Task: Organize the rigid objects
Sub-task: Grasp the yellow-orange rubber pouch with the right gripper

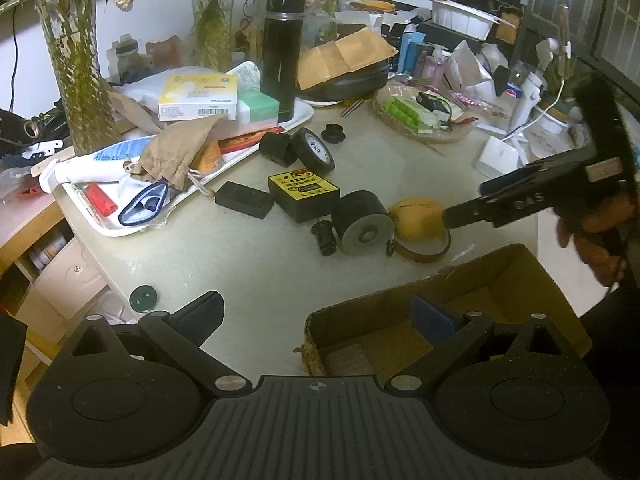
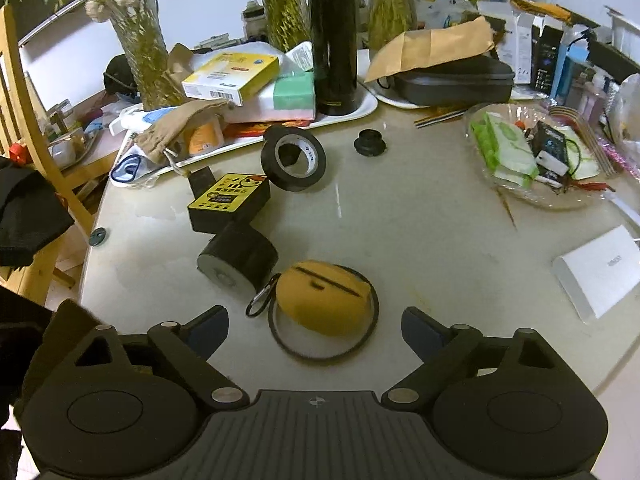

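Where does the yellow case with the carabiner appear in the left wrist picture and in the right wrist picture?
Left wrist: the yellow case lies right of centre, at the tip of the right gripper.
Right wrist: the case lies low in the centre, just ahead of the open fingers.
Shared landmark: the black cylinder lies just left of it in both.

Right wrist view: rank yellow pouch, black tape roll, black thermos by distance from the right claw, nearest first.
1. Yellow pouch: just ahead of the open right claw, inside a thin black ring.
2. Black tape roll: mid-table, tilted.
3. Black thermos: far back, upright on the white tray.
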